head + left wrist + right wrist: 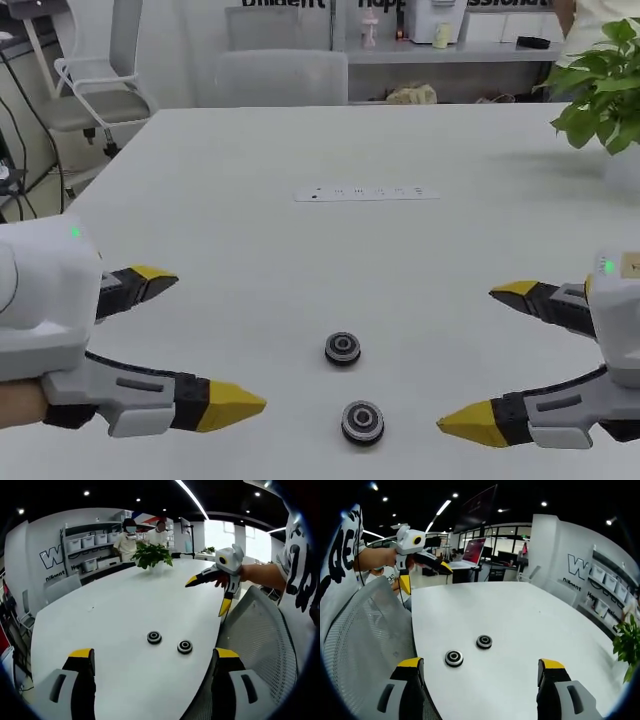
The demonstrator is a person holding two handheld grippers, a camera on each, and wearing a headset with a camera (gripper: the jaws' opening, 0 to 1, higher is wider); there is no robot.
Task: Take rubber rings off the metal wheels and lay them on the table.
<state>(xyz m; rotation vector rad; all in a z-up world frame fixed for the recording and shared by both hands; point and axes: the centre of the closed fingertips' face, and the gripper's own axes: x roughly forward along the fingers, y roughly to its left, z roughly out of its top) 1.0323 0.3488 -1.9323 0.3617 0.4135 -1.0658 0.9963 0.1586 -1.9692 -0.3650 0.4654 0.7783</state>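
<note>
At the near edge of the counter (300, 260), my left hand-held gripper (220, 340) and right hand-held gripper (466, 358) hang spread and empty, flanking the near wheel (362, 422) and far wheel (343, 349). Both apparently still wear their rubber rings (346, 424), so the job looks unstarted. Farther off sit a power strip (365, 193) and a plant (600, 95). The wall lettering (576, 564) opens with a big W; the rest is unreadable.

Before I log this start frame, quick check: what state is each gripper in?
Left gripper: open, holding nothing.
Right gripper: open, holding nothing.
</note>
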